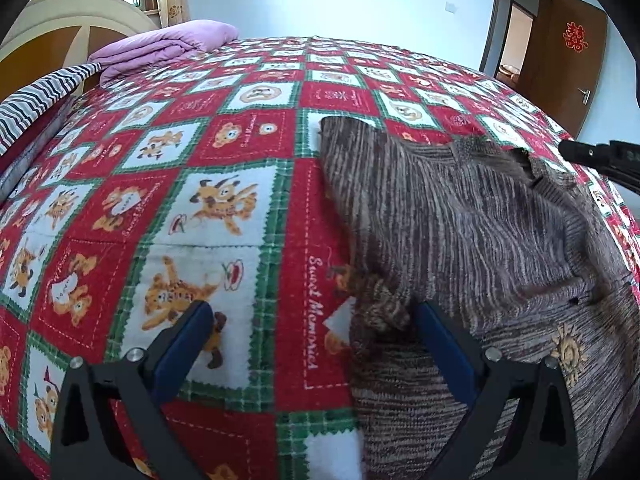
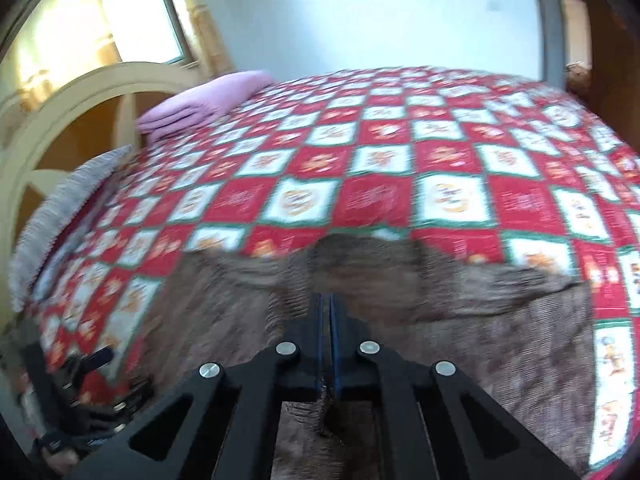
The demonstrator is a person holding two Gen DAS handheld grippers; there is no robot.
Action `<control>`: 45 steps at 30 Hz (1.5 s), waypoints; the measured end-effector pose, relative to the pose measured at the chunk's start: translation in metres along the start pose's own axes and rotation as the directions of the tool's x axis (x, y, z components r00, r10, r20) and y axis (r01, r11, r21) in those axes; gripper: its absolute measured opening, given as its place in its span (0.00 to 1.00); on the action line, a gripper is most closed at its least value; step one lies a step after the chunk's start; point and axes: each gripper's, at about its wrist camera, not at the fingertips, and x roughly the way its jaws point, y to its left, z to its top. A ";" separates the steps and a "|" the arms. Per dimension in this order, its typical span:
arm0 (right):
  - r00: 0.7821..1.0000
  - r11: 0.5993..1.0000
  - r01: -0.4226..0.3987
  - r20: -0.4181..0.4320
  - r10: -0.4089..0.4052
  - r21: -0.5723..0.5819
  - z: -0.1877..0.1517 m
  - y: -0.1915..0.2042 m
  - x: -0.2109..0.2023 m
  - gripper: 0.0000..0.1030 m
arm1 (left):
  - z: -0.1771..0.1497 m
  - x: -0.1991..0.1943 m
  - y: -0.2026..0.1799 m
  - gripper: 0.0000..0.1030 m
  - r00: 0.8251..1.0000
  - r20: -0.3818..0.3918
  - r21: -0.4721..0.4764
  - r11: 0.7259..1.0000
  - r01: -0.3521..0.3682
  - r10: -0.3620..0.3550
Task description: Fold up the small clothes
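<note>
Overall, the sweater lies on the quilt, toward the right half of the left wrist view, partly folded, with one layer turned back over the body. Its lower and right parts run out of frame, so the full outline cannot be read.

Left gripper: jaws wide apart, nothing between them. The left finger is over bare quilt; the right finger is at the bunched edge of the sweater. Whether it touches the knit cannot be told.

Right gripper: jaws pressed close together, pinching a fold of sweater that bunches up between the blue pads. The right wrist view is motion-blurred, so knit texture and quilt prints are smeared. In the left view only the tip of the right gripper shows, cut off at the frame edge, near the sweater's far right corner.

Background: folded purple blanket at the far corner of the bed, striped pillow partly cut off at left, cream headboard behind it. A brown door stands open at right.
</note>
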 end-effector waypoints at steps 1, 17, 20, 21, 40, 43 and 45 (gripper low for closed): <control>1.000 1.000 0.023 0.001 -0.023 0.009 0.000 -0.005 0.005 0.03 | 0.000 0.000 0.000 1.00 1.000 -0.001 0.002 1.000 -0.003 0.003; 0.953 0.979 -0.202 -0.225 0.202 0.024 -0.041 0.013 0.023 0.09 | 0.000 0.000 0.001 1.00 1.000 0.003 -0.001 1.000 0.000 0.000; 0.955 0.969 -0.245 -0.180 0.237 -0.025 -0.038 0.031 0.005 0.06 | 0.000 0.000 0.002 1.00 1.000 0.003 -0.001 1.000 0.001 -0.001; 0.959 0.968 -0.246 -0.160 0.234 -0.059 -0.036 0.039 -0.002 0.06 | 0.000 0.000 0.002 1.00 1.000 0.004 -0.002 1.000 0.002 -0.002; 0.999 0.997 -0.021 -0.047 0.018 -0.071 -0.042 -0.011 -0.037 0.46 | 0.000 -0.001 0.002 1.00 1.000 0.009 -0.005 1.000 0.005 -0.005; 0.982 0.968 -0.191 -0.047 0.186 -0.164 -0.054 0.019 -0.049 0.46 | -0.001 -0.006 0.010 1.00 0.998 0.032 -0.044 0.997 0.056 -0.055; 0.982 0.955 -0.165 -0.128 0.137 -0.248 -0.070 0.035 -0.036 0.45 | -0.002 -0.010 0.019 1.00 0.996 0.056 -0.092 0.993 0.068 -0.063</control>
